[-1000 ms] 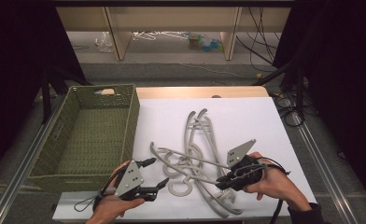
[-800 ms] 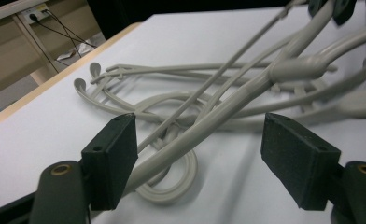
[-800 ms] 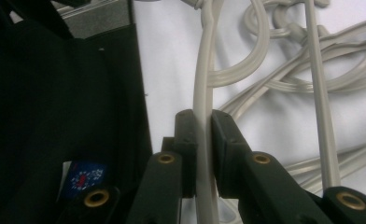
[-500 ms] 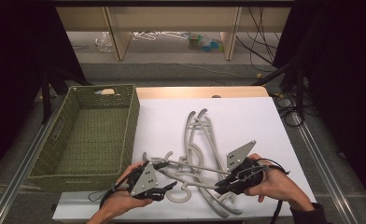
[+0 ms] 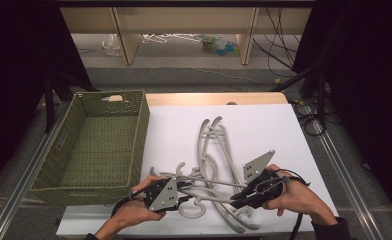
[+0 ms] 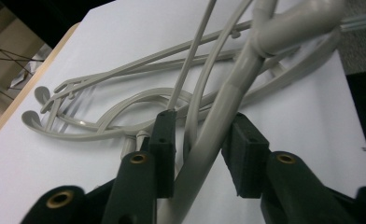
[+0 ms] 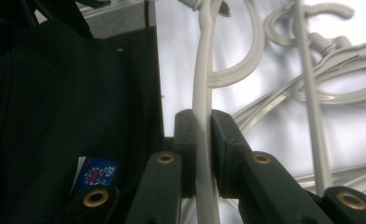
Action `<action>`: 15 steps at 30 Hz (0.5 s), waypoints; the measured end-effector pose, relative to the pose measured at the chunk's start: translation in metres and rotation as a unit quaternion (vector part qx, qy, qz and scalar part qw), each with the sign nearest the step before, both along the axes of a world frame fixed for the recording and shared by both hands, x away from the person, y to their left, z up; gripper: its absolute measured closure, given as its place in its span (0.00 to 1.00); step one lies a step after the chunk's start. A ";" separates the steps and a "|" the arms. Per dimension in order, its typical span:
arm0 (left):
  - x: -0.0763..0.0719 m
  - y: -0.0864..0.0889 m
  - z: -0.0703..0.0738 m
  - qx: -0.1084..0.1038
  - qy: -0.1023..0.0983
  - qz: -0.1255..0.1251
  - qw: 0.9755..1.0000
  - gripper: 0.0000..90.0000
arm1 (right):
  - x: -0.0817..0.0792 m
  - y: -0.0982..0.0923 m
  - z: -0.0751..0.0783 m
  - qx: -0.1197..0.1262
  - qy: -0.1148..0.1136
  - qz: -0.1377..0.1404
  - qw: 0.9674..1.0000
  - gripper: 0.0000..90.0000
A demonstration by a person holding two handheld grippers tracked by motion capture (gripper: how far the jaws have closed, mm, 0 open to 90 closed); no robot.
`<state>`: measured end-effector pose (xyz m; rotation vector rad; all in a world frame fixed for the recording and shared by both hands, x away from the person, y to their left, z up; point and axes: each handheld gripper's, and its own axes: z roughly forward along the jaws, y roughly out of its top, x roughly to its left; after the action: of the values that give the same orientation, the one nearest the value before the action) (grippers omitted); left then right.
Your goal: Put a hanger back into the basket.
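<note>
Several grey plastic hangers (image 5: 211, 150) lie tangled on the white table top (image 5: 264, 125). My left gripper (image 5: 186, 192) reaches into the near left of the pile. In the left gripper view, a thick hanger arm (image 6: 218, 116) and a thinner one run between its pads (image 6: 165, 140). Its jaws have just been closing, and a narrow gap still shows at the left pad. My right gripper (image 5: 235, 200) is at the near right of the pile, shut on a thin hanger arm (image 7: 203, 60), which stands pinched between its pads (image 7: 183, 135).
A green woven basket (image 5: 140, 135) stands at the left of the table, holding nothing that I can see. The table's wooden far edge (image 5: 214, 98) lies beyond the pile. Shelving legs and clutter sit on the floor further back.
My left hand has moved right into the hanger pile, and its jaws have narrowed around a hanger arm. The right hand has kept still.
</note>
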<state>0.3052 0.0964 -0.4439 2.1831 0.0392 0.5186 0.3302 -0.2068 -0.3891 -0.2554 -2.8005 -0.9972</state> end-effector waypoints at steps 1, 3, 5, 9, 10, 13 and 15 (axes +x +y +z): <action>-0.001 0.000 0.004 0.007 -0.008 -0.008 1.000 0.75 | 0.000 -0.001 0.001 0.007 -0.003 0.001 1.000 0.91; -0.002 0.000 0.008 0.011 -0.019 -0.017 1.000 0.78 | 0.001 -0.004 0.002 0.015 -0.004 0.004 1.000 0.91; -0.002 0.000 0.013 0.011 -0.022 -0.022 0.999 0.80 | 0.002 -0.005 0.004 0.016 -0.013 0.001 1.000 0.90; -0.003 0.001 0.019 0.023 -0.030 -0.031 0.999 0.83 | 0.004 -0.006 0.004 0.019 -0.028 0.000 0.999 0.88; -0.003 0.000 0.020 0.017 -0.030 -0.029 0.999 0.84 | 0.005 -0.006 0.005 0.017 -0.030 -0.003 0.999 0.87; -0.004 -0.001 0.023 0.021 -0.026 -0.028 0.999 0.86 | 0.008 -0.007 0.007 0.016 -0.047 -0.024 0.999 0.83; -0.004 -0.003 0.025 0.022 -0.013 -0.022 0.999 0.87 | 0.010 -0.007 0.009 0.013 -0.056 -0.032 0.998 0.81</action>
<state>0.3013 0.0934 -0.4187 2.2153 -0.0356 0.5278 0.3399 -0.2143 -0.3800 -0.2950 -2.8947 -1.0943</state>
